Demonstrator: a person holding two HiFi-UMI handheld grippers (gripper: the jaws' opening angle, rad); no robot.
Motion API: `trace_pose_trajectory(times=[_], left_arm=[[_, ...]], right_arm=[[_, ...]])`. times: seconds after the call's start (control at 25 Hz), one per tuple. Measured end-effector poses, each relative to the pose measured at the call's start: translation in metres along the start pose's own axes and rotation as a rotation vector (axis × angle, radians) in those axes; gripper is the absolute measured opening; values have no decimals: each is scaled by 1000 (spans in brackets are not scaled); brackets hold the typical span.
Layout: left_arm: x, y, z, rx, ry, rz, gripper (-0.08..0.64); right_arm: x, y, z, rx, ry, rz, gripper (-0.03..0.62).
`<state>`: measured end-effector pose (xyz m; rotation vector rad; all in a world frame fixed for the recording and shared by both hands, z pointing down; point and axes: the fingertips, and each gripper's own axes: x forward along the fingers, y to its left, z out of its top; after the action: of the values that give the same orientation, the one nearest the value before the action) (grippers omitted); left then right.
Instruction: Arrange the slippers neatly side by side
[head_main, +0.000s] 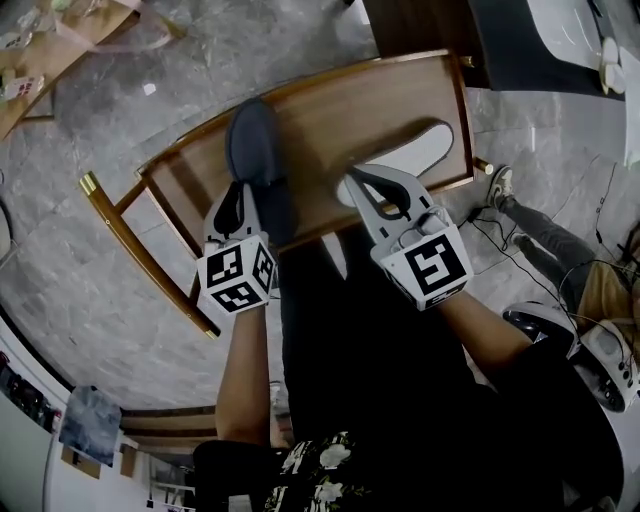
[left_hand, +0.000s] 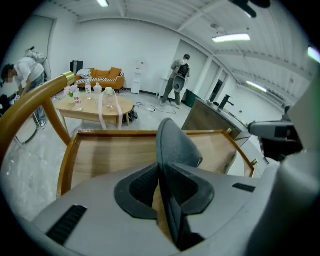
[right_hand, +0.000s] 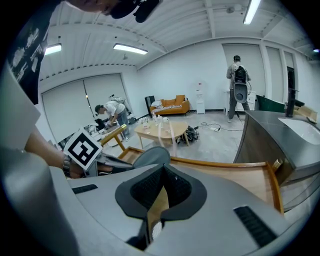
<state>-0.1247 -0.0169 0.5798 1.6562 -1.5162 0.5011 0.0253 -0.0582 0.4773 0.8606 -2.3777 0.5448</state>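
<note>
fingers (left_hand: 137, 192) of left gripper (left_hand: 161, 170) pinch dark slipper (left_hand: 176, 142); right gripper (right_hand: 161, 175) closed.

dark slipper (head_main: 255, 140): matt cloth | table (head_main: 340, 110): smooth wood | floor (head_main: 150, 110): glossy stone

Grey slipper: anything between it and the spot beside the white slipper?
No object lies on the bare wooden tray between the grey slipper, held in the left tongs, and the white slipper. Only the shut right tongs reach over the near edge of that gap.
</note>
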Motion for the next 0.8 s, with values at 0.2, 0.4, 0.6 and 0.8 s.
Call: trace_pose_trajectory(times=[0.2, 0.4, 0.6, 0.8], left_arm=[[4, 6, -19, -25, 34, 28, 40], [5, 17, -25, -132, 20, 60, 44], [12, 9, -26, -178, 2, 73, 41], [21, -2, -26, -267, -12, 85, 39]], right_arm=[[5, -2, -4, 0, 1, 3, -2], [6, -1, -10, 15, 19, 11, -2], [7, -5, -14, 15, 16, 26, -2], [7, -15, -21, 12, 34, 40, -2]])
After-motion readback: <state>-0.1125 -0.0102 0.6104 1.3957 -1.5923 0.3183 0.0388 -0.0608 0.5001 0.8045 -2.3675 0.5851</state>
